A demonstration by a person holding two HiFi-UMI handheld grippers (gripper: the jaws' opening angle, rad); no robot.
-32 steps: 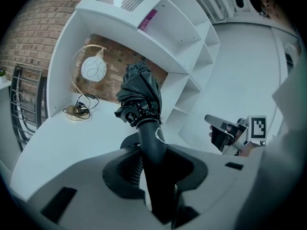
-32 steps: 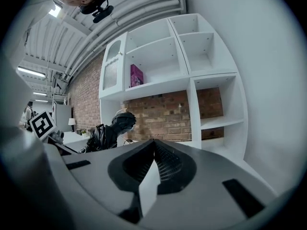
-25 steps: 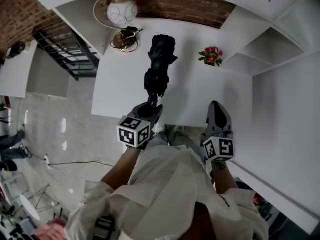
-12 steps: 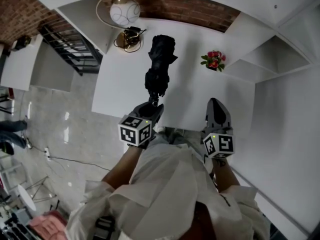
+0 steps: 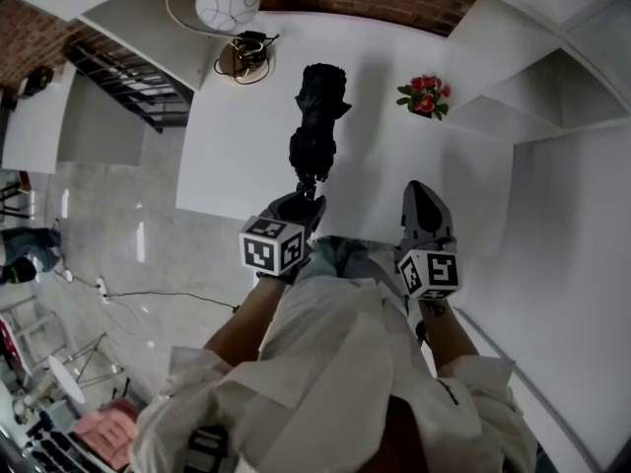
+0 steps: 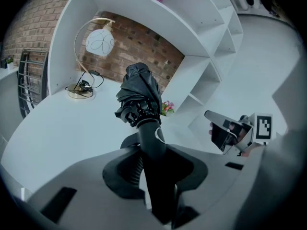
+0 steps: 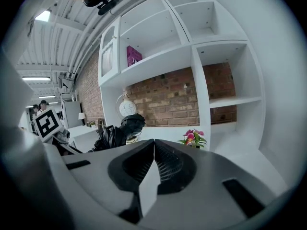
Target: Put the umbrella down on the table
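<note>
A black folded umbrella [image 5: 316, 116] reaches out over the white table [image 5: 237, 136], canopy end pointing to the far side. My left gripper [image 5: 305, 201] is shut on the umbrella's black handle [image 6: 152, 152], which runs between the jaws and rises to the bunched canopy [image 6: 139, 97]. Whether the canopy touches the table I cannot tell. My right gripper [image 5: 423, 193] hovers at the table's near edge, apart from the umbrella and to its right. Its jaws meet with nothing between them [image 7: 154, 145]. From that side the umbrella [image 7: 117, 131] shows at the left.
A globe lamp [image 5: 225, 3] with a brass base [image 5: 242, 57] stands at the table's far left. A small pot of pink flowers [image 5: 422, 97] sits at the far right. White shelving [image 7: 201, 47] on a brick wall backs the table. A grey floor drops off to the left.
Both grippers have sunk a little and edged forward over the table, the umbrella going with the left one. The jaws of both stand as before.
</note>
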